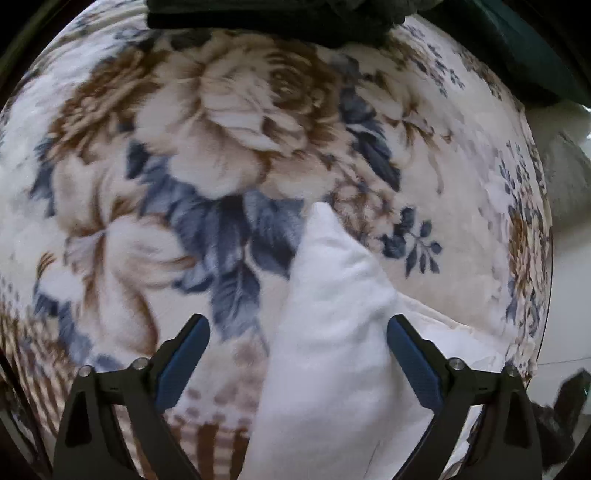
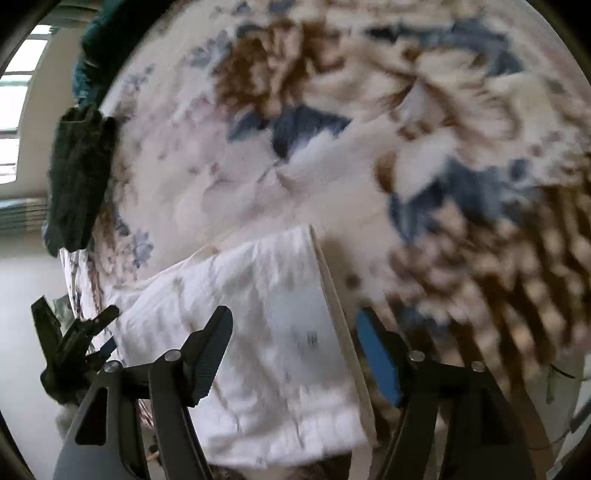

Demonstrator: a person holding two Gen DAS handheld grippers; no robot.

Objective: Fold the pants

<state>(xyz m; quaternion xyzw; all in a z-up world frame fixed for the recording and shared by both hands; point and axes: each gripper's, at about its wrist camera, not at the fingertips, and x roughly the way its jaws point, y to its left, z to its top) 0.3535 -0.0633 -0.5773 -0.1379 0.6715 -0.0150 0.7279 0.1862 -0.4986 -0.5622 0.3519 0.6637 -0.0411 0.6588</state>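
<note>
The white pants (image 1: pixel 332 325) lie on a floral blanket (image 1: pixel 221 147). In the left wrist view a pointed fold of them rises between the fingers of my left gripper (image 1: pixel 297 326), which is open, with the cloth against its right finger. In the right wrist view the pants (image 2: pixel 266 332) show as a flat folded white panel with a straight right edge. My right gripper (image 2: pixel 295 325) is open above that panel, not gripping it. The left gripper also shows at the far left of the right wrist view (image 2: pixel 74 325).
A pile of dark folded clothes (image 1: pixel 266 18) sits at the blanket's far edge, also in the right wrist view (image 2: pixel 79 173). A dark green cloth (image 1: pixel 528 48) lies beside it. The bed edge and pale floor (image 2: pixel 29 295) are to the left.
</note>
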